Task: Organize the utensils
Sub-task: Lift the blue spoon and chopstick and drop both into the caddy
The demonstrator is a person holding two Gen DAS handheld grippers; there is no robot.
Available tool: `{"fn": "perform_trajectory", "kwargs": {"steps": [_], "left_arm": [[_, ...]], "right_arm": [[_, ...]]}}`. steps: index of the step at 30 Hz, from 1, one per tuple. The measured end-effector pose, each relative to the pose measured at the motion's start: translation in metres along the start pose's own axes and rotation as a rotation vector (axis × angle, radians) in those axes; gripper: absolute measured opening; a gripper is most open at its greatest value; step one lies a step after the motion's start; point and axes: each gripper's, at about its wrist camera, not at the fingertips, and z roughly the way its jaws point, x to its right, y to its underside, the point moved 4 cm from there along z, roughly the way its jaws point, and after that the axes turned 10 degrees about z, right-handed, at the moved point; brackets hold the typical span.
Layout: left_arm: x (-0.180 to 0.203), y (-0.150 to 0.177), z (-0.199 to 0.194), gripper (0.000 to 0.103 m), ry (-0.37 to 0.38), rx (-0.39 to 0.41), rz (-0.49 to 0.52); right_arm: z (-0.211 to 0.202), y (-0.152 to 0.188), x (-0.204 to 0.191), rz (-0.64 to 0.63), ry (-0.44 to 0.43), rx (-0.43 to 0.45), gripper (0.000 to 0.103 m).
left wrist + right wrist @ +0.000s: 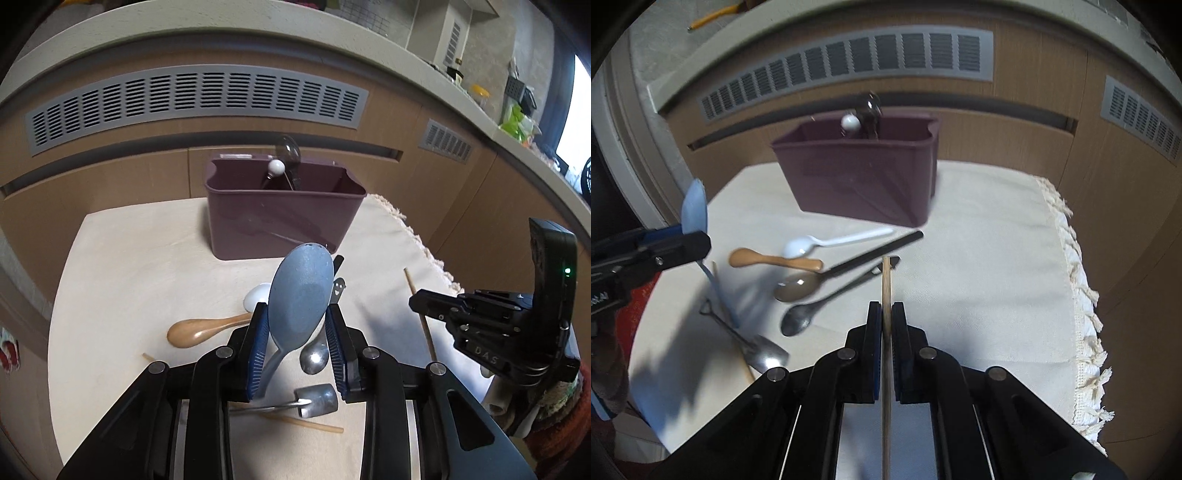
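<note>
Your left gripper (297, 325) pinches the blue plastic rice spoon (300, 291) upright at frame centre. Your right gripper (886, 317) is pressed together on a thin wooden chopstick (886, 291). The maroon plastic bin (860, 173) stands upper centre; bare cream cloth (990, 266) runs right to its fringed edge.

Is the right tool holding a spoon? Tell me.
No, the right tool is shut on a thin wooden chopstick; the spoons lie on the cloth beyond it.
</note>
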Motion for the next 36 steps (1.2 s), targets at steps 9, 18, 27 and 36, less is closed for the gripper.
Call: {"fn": "perform_trajectory", "kwargs": {"steps": [9,18,27,36], "left_arm": [[-0.013,-0.045,-0.060,0.031,0.017,0.150,-0.046],[-0.029,-0.170,-0.133,0.031,0.029,0.391,0.000],[-0.062,-0.189,-0.047,0.031,0.093,0.346,-0.063],[-0.071,-0.166,0.049,0.031,0.092,0.200,-0.107]], "right_arm": [[-0.041,-0.028,-0.014,-0.010,-0.069,0.111,0.005],[-0.161,-0.171,-0.062,-0.129,-0.121,0.488,0.005],[-0.123,-0.230,-0.064,-0.132,-0.091,0.548,0.005],[-0.030,-0.217,-0.034,-0.100,-0.050,0.402,0.005]]}}
